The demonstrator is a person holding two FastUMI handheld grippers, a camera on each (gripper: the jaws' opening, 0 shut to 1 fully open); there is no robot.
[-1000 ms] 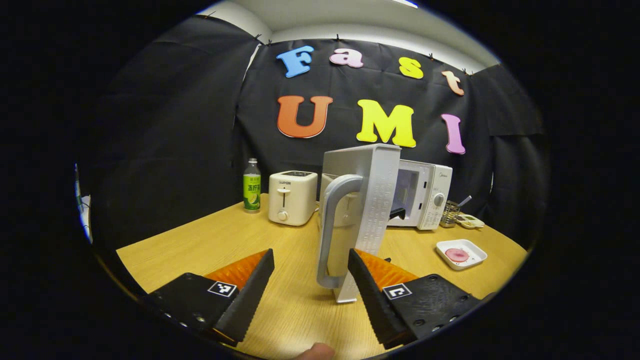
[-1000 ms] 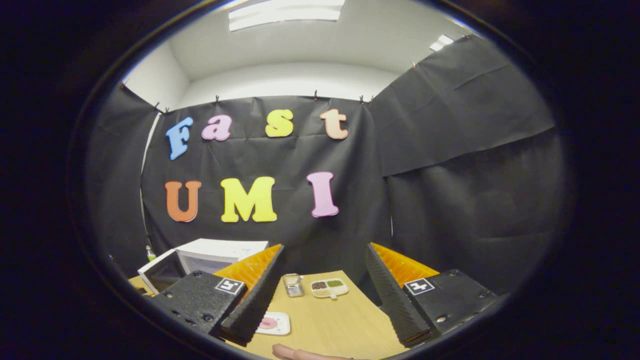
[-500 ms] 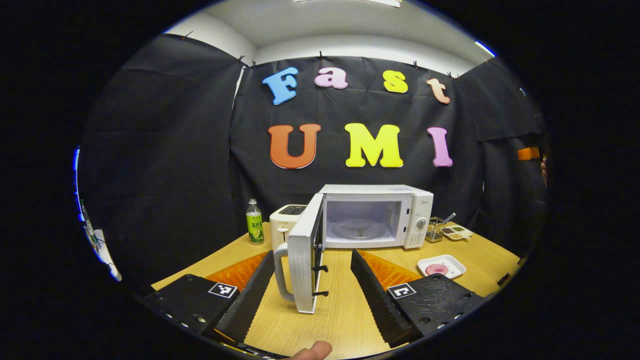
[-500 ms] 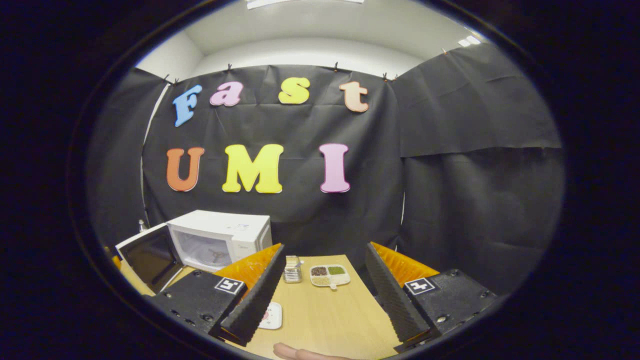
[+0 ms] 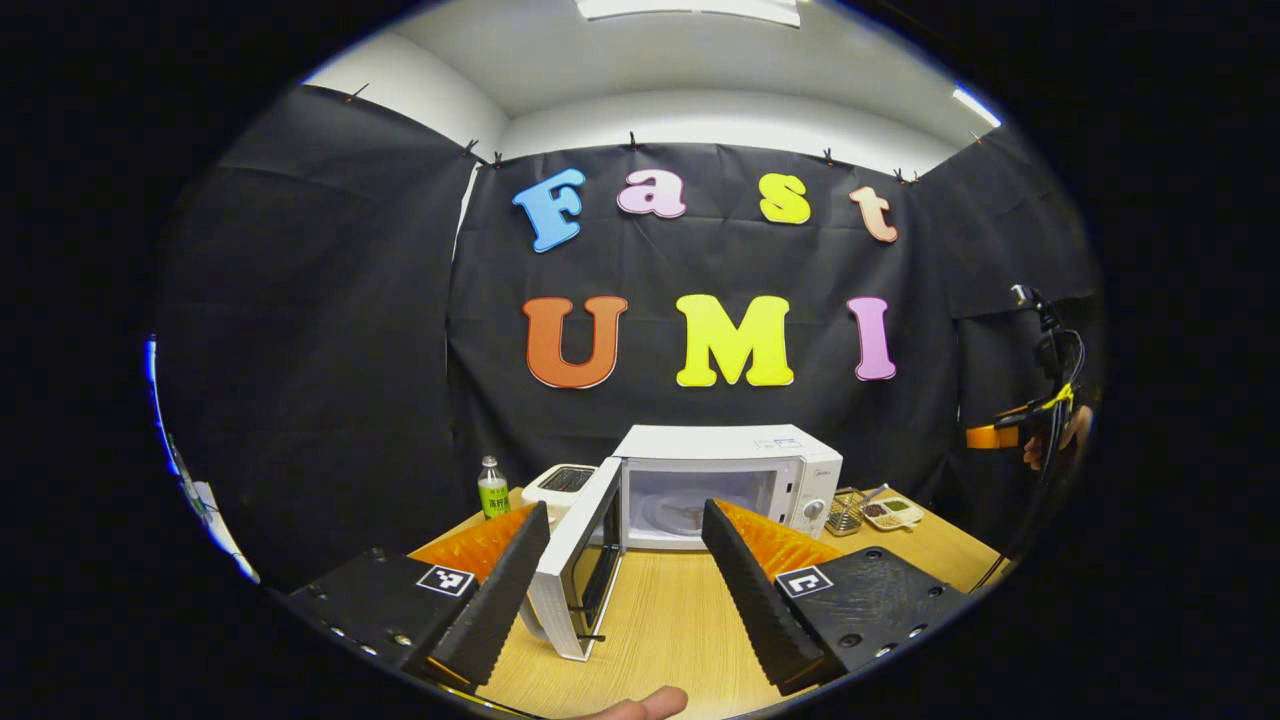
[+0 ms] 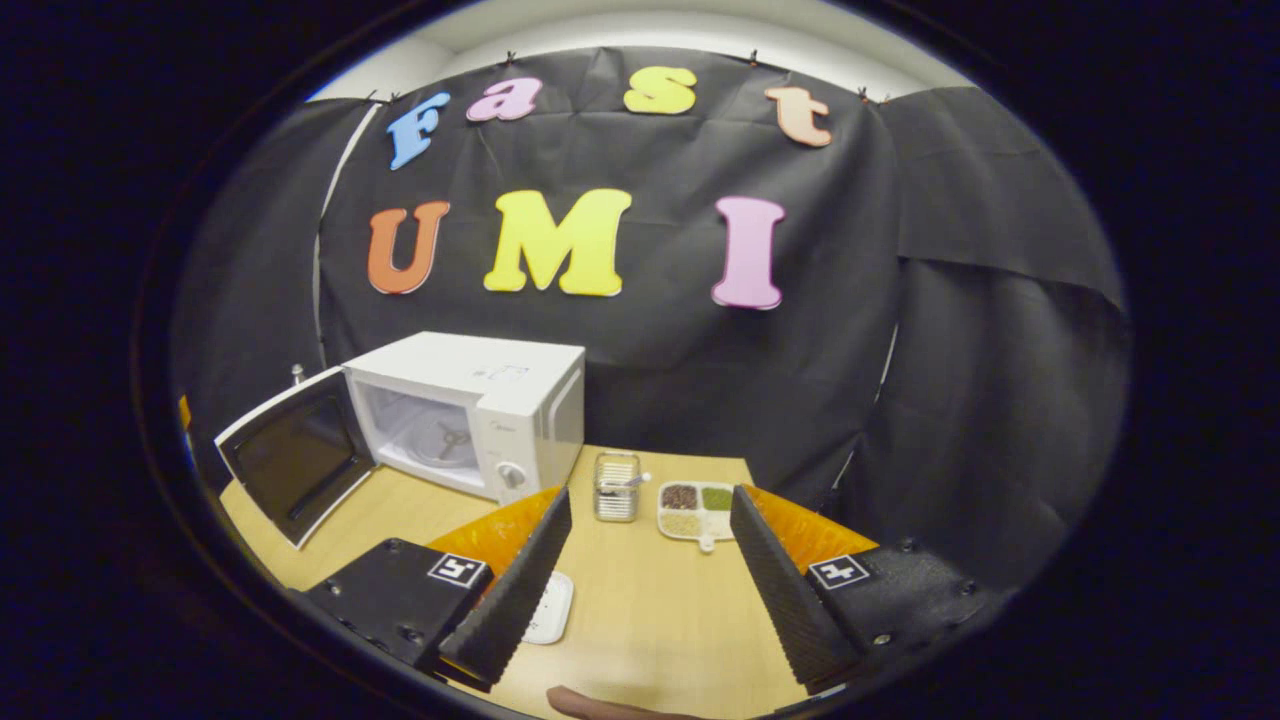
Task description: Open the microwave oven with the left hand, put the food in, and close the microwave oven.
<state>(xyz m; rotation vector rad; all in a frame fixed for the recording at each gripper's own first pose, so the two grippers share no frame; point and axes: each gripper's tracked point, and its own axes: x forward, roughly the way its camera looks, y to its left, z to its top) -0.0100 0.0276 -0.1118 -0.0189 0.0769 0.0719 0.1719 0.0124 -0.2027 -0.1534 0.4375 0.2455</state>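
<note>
The microwave [image 6: 470,410] sits at centre left of the right gripper view, door [image 6: 295,468] swung wide. The right claw [image 6: 640,560], spread and empty, should drop onto the plate [image 6: 550,608] of food by its left finger. The cutlery holder [image 6: 616,487] and snack tray [image 6: 695,508] stand behind, clear of that path. The left claw [image 5: 625,570] is spread too, off the counter [image 5: 660,630]

Left hand-held gripper [image 5: 625,575]: jaws apart, nothing between them, above the table [image 5: 680,630]. Microwave oven [image 5: 725,480] stands at the back, its door [image 5: 575,575] swung open toward the camera, cavity with turntable visible. Toaster [image 5: 562,482] and green bottle [image 5: 491,488] at its left; compartment dish [image 5: 893,513] at its right.
</note>
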